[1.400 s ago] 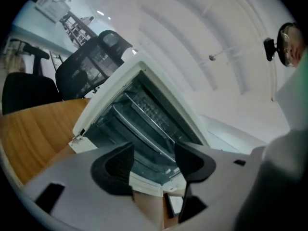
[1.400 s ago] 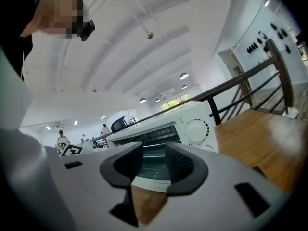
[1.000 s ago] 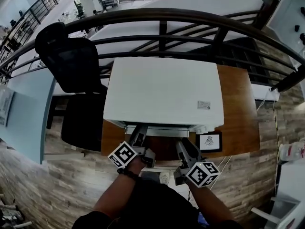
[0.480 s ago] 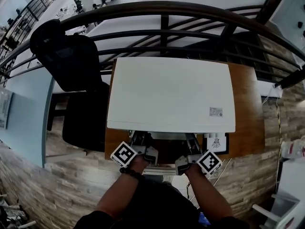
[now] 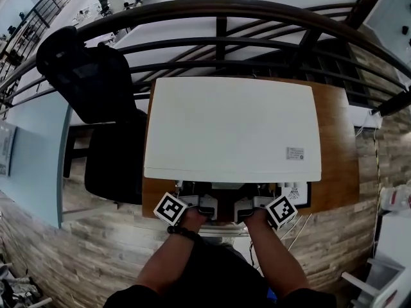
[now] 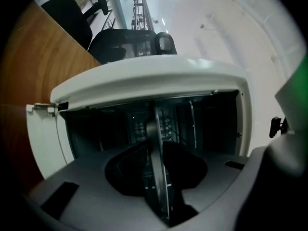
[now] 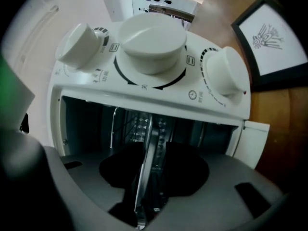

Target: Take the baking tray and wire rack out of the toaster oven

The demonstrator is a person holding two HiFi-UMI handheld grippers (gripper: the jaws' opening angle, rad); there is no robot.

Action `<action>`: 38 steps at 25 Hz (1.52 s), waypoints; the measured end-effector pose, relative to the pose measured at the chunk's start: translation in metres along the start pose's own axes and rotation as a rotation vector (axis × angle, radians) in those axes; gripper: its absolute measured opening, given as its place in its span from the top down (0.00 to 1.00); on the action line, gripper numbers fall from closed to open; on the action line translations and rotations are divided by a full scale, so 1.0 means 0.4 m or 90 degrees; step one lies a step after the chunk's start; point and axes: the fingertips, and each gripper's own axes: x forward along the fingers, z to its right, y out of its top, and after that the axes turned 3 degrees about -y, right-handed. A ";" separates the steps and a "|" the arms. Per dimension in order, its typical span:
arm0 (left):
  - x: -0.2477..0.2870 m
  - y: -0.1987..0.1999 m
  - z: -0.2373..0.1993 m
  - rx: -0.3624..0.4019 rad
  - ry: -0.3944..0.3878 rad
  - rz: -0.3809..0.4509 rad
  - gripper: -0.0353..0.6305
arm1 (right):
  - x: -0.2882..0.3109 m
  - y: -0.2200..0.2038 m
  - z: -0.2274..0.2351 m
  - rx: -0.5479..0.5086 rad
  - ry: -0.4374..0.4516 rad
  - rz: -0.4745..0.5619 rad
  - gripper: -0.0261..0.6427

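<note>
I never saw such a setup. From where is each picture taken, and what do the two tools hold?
A person holds a hand tool, a gripper, in each hand. The head view looks down on a white toaster oven on a wooden table. The other two cameras ride on the left gripper and right gripper, looking into the open oven. Their jaws have just been closing around a thin metal edge, tray or rack; whether they press it yet, I cannot tell.

toaster oven (image 5: 231, 127) on table (image 5: 332, 140), chair (image 5: 96, 82) left
</note>
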 end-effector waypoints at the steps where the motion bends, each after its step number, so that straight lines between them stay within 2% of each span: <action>1: 0.001 0.000 0.001 -0.002 -0.002 0.000 0.78 | 0.006 0.002 -0.006 0.002 0.007 0.000 0.75; 4: 0.004 -0.001 0.000 -0.013 -0.002 -0.003 0.79 | 0.017 0.008 -0.021 0.025 0.030 -0.002 0.83; 10: -0.030 -0.016 -0.002 -0.046 0.000 -0.001 0.81 | -0.018 0.001 -0.011 0.062 0.035 -0.010 0.84; 18: -0.093 -0.022 0.010 -0.029 0.008 0.001 0.80 | -0.078 -0.023 -0.003 0.068 0.026 -0.034 0.85; 21: -0.105 -0.019 0.005 -0.017 0.015 0.000 0.79 | -0.092 -0.028 -0.002 0.075 0.027 -0.040 0.85; 24: -0.112 -0.012 -0.005 -0.015 0.025 0.003 0.71 | -0.110 -0.035 0.001 0.081 0.028 -0.046 0.85; 30: -0.125 -0.010 -0.002 -0.014 0.019 0.004 0.71 | -0.153 -0.050 0.015 0.086 0.024 -0.061 0.85; 34: -0.138 -0.010 0.004 -0.020 0.018 0.006 0.82 | -0.175 -0.055 0.017 0.086 0.019 -0.069 0.85; 38: -0.168 -0.012 0.001 -0.042 0.020 0.008 0.84 | -0.199 -0.068 0.022 0.089 0.016 -0.079 0.85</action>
